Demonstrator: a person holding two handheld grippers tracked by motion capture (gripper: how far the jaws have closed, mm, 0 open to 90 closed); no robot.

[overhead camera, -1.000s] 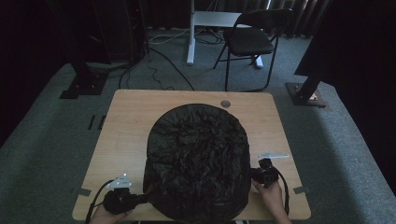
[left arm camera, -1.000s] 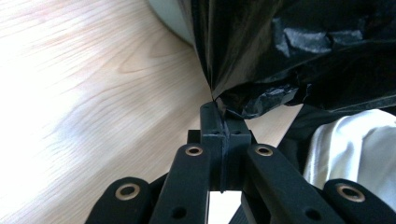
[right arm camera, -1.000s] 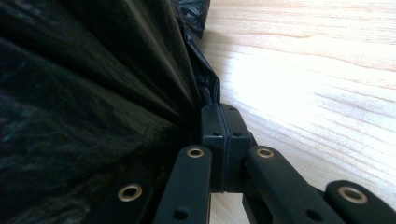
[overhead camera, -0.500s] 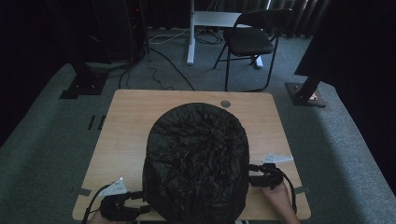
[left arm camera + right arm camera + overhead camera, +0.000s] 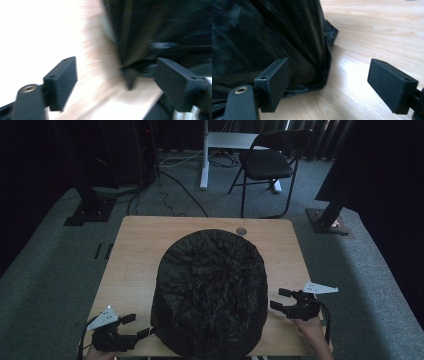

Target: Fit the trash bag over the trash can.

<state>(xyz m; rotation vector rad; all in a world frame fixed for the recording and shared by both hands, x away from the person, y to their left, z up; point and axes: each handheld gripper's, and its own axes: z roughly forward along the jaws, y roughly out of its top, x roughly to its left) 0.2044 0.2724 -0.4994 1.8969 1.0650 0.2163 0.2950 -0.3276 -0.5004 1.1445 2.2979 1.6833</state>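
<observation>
Black plastic bag (image 5: 210, 292), puffed into a big dome, centre to lower centre of high view, on wooden table (image 5: 135, 250); near edge reaching bottom of frame.

Left gripper (image 5: 134, 326) at lower left of high view, just beside bag's lower-left edge, pointing right toward it. Jaws spread wide, just been opening, nothing pinched. Grey three-cornered plate on top, hand under it cut by bottom edge.

Right gripper (image 5: 277, 299) at lower right of high view, just beside bag's right edge, pointing left. Jaws likewise spread, just been opening, nothing between pads. Right hand (image 5: 310, 330) behind it, cable looping at right.

Left gripper view: blurred; both black jaws well apart at bottom, bag (image 5: 160, 30) filling upper right, a dark fold or corner hanging down mid-frame between jaws but touching neither as far as blur allows; pale tabletop (image 5: 100, 100) below, upper left washed out.

Right gripper view: sharper. Bag (image 5: 262, 37) takes upper left, its hem lying on tabletop (image 5: 367, 32) w/ a corner at centre; left jaw just in front of bag's edge, contact unclear; right jaw over bare wood, well clear.

Small dark round thing (image 5: 241, 231) on table beyond bag, upper centre. Folding chair (image 5: 267, 165) on carpet at top.
</observation>
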